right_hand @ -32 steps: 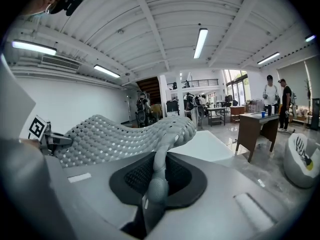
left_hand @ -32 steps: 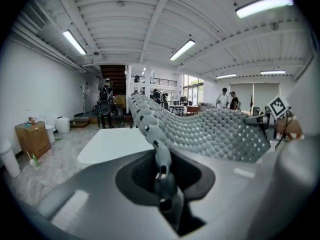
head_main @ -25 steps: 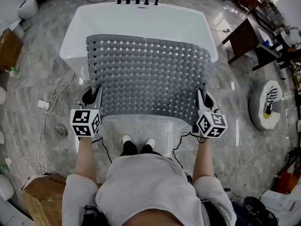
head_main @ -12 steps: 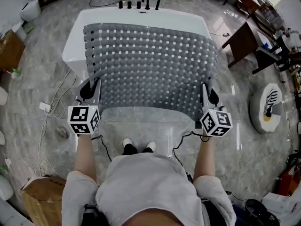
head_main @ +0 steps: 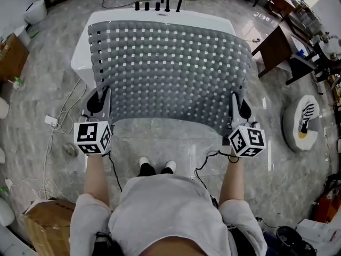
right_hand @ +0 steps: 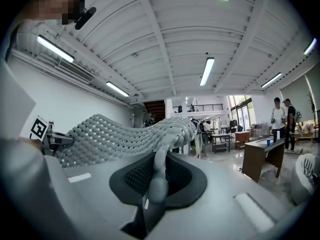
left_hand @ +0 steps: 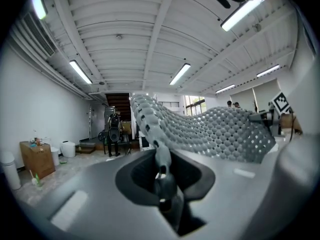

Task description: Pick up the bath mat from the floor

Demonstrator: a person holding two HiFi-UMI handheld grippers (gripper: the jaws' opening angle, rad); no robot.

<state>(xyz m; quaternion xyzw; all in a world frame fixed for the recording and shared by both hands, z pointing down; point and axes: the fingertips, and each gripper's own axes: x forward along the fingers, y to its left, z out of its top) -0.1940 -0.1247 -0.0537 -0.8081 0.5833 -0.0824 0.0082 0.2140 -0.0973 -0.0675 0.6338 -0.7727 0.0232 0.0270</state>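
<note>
A grey perforated bath mat (head_main: 169,71) hangs spread out in the air between both grippers, over the white bathtub (head_main: 160,18). My left gripper (head_main: 100,101) is shut on the mat's near left corner, and my right gripper (head_main: 237,109) is shut on its near right corner. In the left gripper view the mat's edge (left_hand: 155,134) runs up out of the closed jaws of my left gripper (left_hand: 161,176) and sags to the right. The right gripper view shows the mat (right_hand: 150,134) pinched between the jaws of my right gripper (right_hand: 156,184), arching away to the left.
The person's feet (head_main: 155,165) stand on a translucent sheet (head_main: 154,137) on the grey marble floor. Black taps (head_main: 160,4) line the tub's far rim. A dark wooden table (head_main: 277,44) stands right, a round cushion (head_main: 303,119) beyond it. Cardboard boxes (head_main: 45,220) and cables (head_main: 58,119) lie left.
Both grippers have risen and moved forward with the mat. The mat now covers more of the bathtub and is spread wider.
</note>
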